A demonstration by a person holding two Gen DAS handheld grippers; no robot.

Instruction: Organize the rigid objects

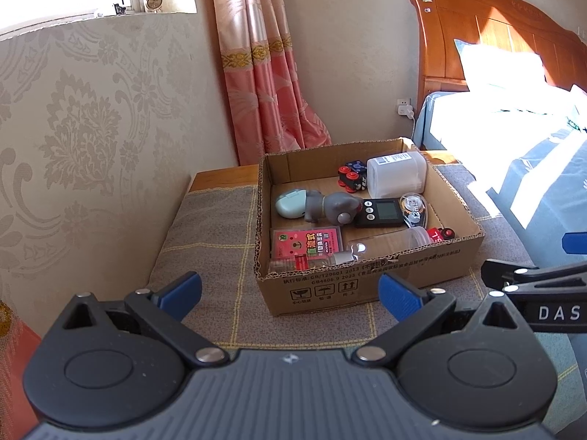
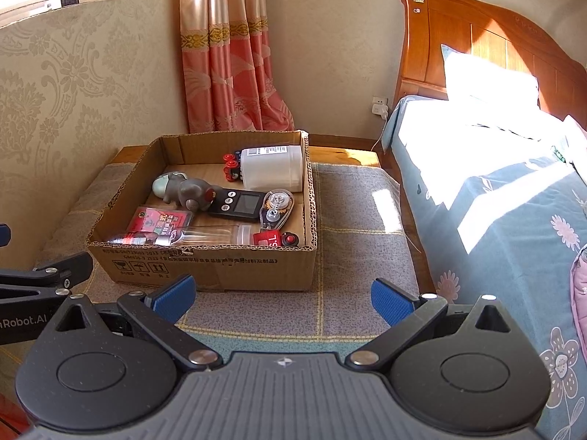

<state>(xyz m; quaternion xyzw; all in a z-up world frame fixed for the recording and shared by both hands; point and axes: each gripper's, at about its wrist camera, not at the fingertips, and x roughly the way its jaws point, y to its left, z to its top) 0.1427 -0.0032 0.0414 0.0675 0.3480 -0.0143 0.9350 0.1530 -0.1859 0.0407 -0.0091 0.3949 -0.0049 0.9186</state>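
A cardboard box (image 1: 445,266) (image 2: 220,267) sits on a grey checked cloth. Inside lie a grey elephant figure (image 1: 332,207) (image 2: 190,192), a white jar (image 1: 396,176) (image 2: 271,172), a black digital timer (image 1: 381,212) (image 2: 238,203), a correction tape (image 1: 414,209) (image 2: 277,207), a pink card pack (image 1: 306,242) (image 2: 161,222), a clear bottle (image 1: 385,244) (image 2: 205,236) and a red-wheeled toy (image 1: 352,178) (image 2: 231,167). My left gripper (image 1: 290,293) is open and empty, in front of the box. My right gripper (image 2: 282,299) is open and empty, in front of the box.
The cloth (image 2: 356,227) covers a low wooden table against the wallpapered wall (image 1: 73,128). A pink curtain (image 1: 264,73) hangs behind. A bed (image 2: 495,183) with a wooden headboard stands to the right. The other gripper's arm (image 1: 539,289) shows at the frame edge.
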